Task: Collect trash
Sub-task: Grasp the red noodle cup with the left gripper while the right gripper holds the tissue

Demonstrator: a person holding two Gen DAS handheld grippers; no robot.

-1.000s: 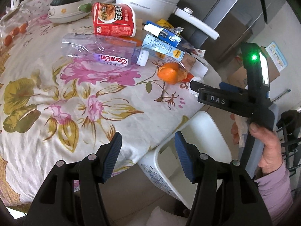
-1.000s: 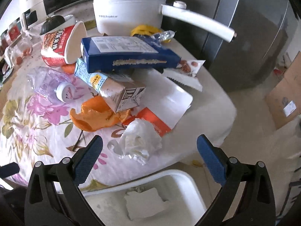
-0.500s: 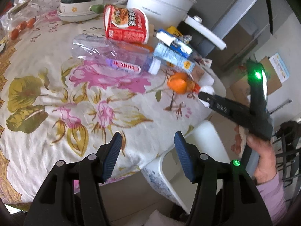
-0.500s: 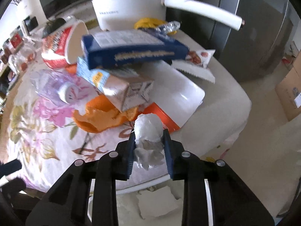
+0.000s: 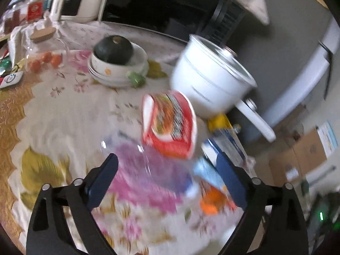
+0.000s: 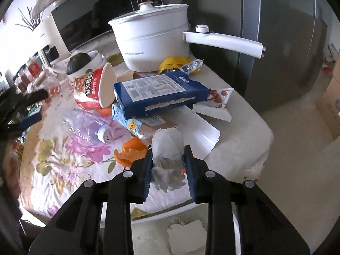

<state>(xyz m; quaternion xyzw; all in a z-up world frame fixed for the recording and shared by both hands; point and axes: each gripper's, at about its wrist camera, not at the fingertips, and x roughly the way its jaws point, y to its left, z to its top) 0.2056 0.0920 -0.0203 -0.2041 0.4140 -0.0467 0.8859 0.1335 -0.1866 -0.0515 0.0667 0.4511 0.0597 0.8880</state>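
Left wrist view, blurry: left gripper (image 5: 165, 170) w/ fingers (image 5: 102, 178) spreading wide, nothing pinched btwn them, hovering over the flowered desk (image 5: 63, 114). Clear plastic bottle (image 5: 136, 157) lies btwn the tips on the cloth, red noodle cup (image 5: 170, 123) on its side just beyond, white electric pot (image 5: 212, 80) behind it, dark squash in stacked bowls (image 5: 119, 63) farther back. Right wrist view: right gripper (image 6: 169, 159) clenched on a crumpled white tissue (image 6: 167, 146), fingers (image 6: 147, 170) pressing both sides, tissue held over the desk edge. White bin (image 6: 184, 229) w/ paper scraps directly below. Orange peel (image 6: 129, 150), blue carton (image 6: 159, 93) and milk carton (image 6: 136, 123) lie on the desk past the tissue.
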